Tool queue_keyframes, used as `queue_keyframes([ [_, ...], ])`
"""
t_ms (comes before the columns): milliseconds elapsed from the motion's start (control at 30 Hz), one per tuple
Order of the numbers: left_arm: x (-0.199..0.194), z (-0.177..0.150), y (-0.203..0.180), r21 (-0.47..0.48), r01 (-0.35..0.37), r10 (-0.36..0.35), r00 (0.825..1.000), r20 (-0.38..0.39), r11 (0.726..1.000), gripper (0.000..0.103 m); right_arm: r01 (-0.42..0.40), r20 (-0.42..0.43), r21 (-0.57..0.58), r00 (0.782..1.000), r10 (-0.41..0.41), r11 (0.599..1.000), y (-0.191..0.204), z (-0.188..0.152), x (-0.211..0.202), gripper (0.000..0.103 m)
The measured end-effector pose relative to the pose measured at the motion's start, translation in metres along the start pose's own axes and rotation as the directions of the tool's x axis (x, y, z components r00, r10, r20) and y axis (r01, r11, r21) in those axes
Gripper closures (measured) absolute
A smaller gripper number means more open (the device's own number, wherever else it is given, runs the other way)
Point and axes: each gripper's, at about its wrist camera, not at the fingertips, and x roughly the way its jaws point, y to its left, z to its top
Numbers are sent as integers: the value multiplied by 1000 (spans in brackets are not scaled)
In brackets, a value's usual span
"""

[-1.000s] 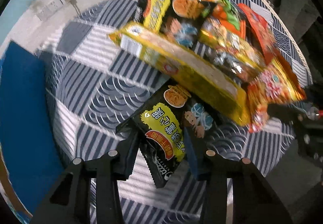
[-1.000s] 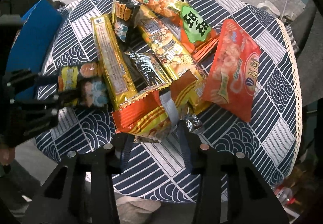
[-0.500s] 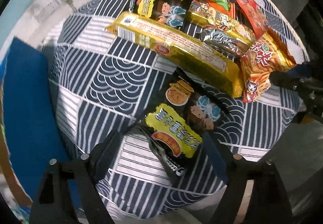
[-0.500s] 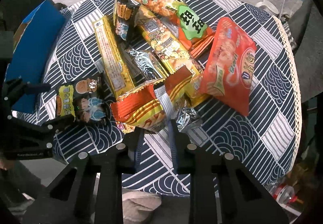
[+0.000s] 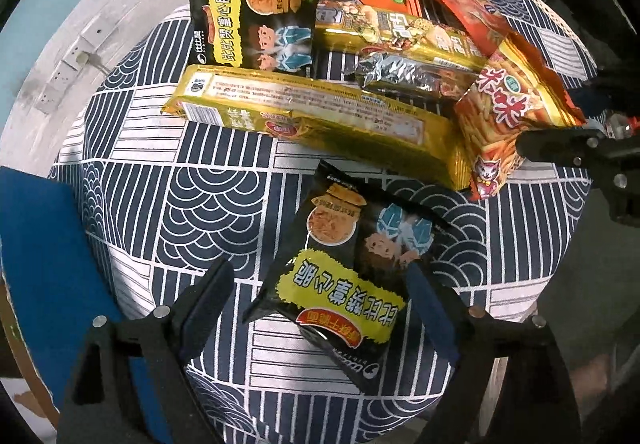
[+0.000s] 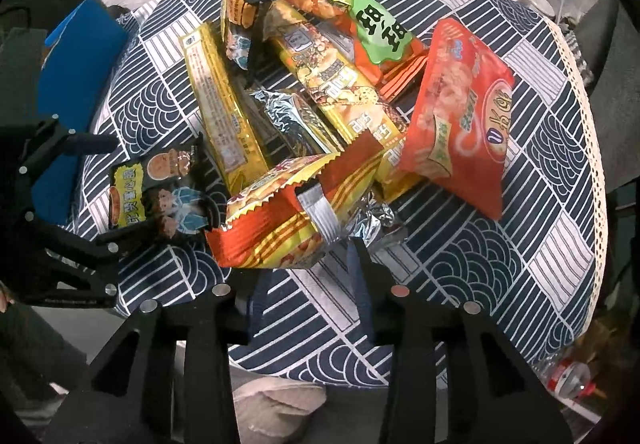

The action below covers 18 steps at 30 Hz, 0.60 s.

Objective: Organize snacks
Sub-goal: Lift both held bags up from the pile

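— Since a second ago the left gripper (image 5: 320,296) has let go: its jaws, then pinched on the black snack packet (image 5: 352,268), have just been opening, and the packet now lies flat on the patterned tablecloth (image 5: 208,204) between the spread fingers, neither pad pressing it.

— And the right one?

— Right gripper (image 6: 306,256) sits at the near end of the orange-and-yellow striped bag (image 6: 288,212). Its jaws went tighter and have just eased a little, so they stand narrow. The bag's lower edge hangs over the fingertips and hides the pads — I cannot tell whether they are pinching it.

— Where is the rest of the pile?

— Beyond the loose packet, a long gold biscuit pack (image 5: 320,120) lies across the cloth. Behind it leans a second black packet (image 5: 256,28) of the same kind, its lower edge on the gold pack. Beside that lie a silver foil wrapper (image 5: 404,74) and another gold pack with printed snacks (image 5: 400,40), one end of the foil wrapper tucked under it.

— Anything further back?

— An orange bag with a green label (image 6: 360,20), and a red bag (image 6: 460,124) at the right of the heap, tilted up on the others. A blue board (image 5: 44,284) lies at the table's left edge, well apart from the snacks
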Motion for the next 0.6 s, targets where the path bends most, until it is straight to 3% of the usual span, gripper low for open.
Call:
queue_keyframes([
  [267,3,8,8,48,67,-66,997,-28,997,14,-11,16,-8,1000,11,1000,4,5,3,62],
  [400,9,5,0,96,55,-52,998,-37,994,14,-1,26,-31,1000,2,1000,9,7,5,62],
  [600,32,2,-8,87,33,-28,998,-63,996,14,-4,44,-49,999,6,999,12,11,7,62],
])
